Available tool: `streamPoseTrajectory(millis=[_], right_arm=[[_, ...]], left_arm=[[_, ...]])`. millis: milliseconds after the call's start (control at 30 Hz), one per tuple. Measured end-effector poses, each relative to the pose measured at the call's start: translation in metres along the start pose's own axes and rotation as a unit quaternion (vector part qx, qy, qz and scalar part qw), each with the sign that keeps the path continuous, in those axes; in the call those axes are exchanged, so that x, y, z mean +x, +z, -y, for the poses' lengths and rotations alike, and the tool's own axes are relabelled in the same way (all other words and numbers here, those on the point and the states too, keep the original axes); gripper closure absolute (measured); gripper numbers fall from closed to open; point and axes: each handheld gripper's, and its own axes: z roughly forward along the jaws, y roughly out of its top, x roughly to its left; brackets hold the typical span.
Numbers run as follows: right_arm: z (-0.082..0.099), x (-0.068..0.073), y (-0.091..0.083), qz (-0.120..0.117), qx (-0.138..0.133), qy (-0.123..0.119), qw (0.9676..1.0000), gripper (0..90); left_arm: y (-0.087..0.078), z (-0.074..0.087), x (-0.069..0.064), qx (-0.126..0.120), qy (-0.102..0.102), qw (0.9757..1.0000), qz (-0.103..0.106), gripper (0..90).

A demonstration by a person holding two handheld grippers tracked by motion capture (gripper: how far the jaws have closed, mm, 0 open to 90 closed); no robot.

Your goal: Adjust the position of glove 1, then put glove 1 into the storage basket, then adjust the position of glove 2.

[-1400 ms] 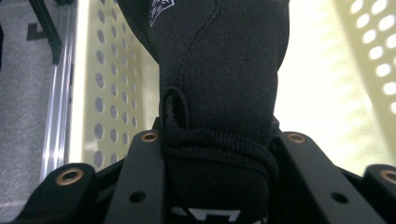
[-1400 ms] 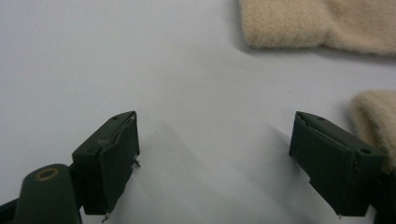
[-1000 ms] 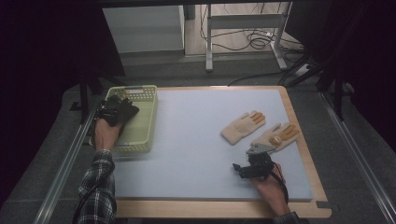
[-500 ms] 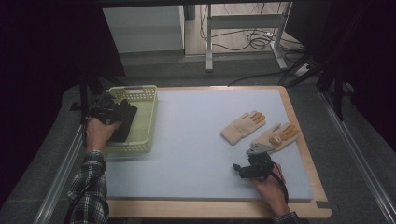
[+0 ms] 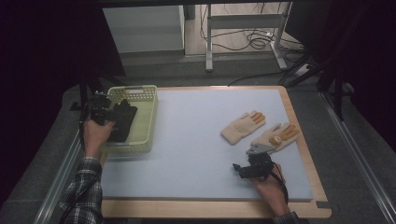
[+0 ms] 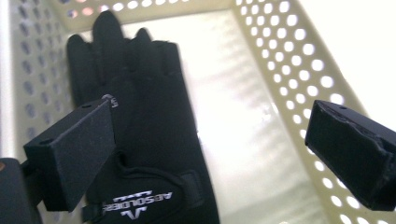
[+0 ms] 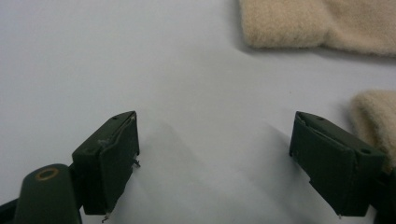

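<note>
- Basket (image 5: 148, 116), pale yellow-green plastic with perforated walls, sits at the left edge of the light blue mat (image 5: 196, 140) that covers the wooden table (image 5: 299, 140).
- Black glove (image 5: 122, 120) lies flat on the basket floor along its left wall, fingers pointing away from the person; in the left gripper view the glove (image 6: 140, 126) shows white lettering on its wrist strap.
- Left gripper (image 5: 99, 112), held in the person's left hand (image 5: 95, 135), hangs over the basket's left rim; in its own view the left gripper (image 6: 210, 149) has its jaws spread wide with nothing between them, one jaw above the glove's cuff, the other over the basket's right wall.
- Two beige knit gloves lie side by side on the right half of the mat, well apart from the basket: the nearer-centre one (image 5: 243, 126) and the right-hand one (image 5: 276, 136), both with darker orange fingertips.
- Right gripper (image 5: 252, 169), held in the right hand (image 5: 268, 189), rests low on the mat just below the right-hand beige glove.
- In the right gripper view its jaws stand wide apart and empty over bare mat (image 7: 140, 70); one beige cuff (image 7: 322, 23) lies ahead, the other glove's edge (image 7: 373, 116) just beside the right jaw.
</note>
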Motion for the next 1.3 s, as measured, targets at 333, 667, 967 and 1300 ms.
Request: streamPoseTrajectory(millis=[333,667,967,1300], right_arm=[[0.000,0.000,0.000,0.000,0.000,0.000,1.0000,15.7],[0.000,0.000,0.000,0.000,0.001,0.000,1.0000,15.6],[0.000,0.000,0.000,0.000,0.001,0.000,1.0000,15.6],[0.000,0.000,0.000,0.001,0.001,0.000,1.0000,15.5]], left_arm=[[-0.011,0.005,-0.027,-0.028,0.060,0.9978,0.010,0.9],[-0.017,0.017,-0.049,-0.041,0.096,0.9943,0.024,1.0],[-0.027,0.024,-0.070,-0.057,0.118,0.9906,0.042,1.0],[-0.036,0.033,-0.104,-0.072,0.152,0.9824,0.081,1.0]])
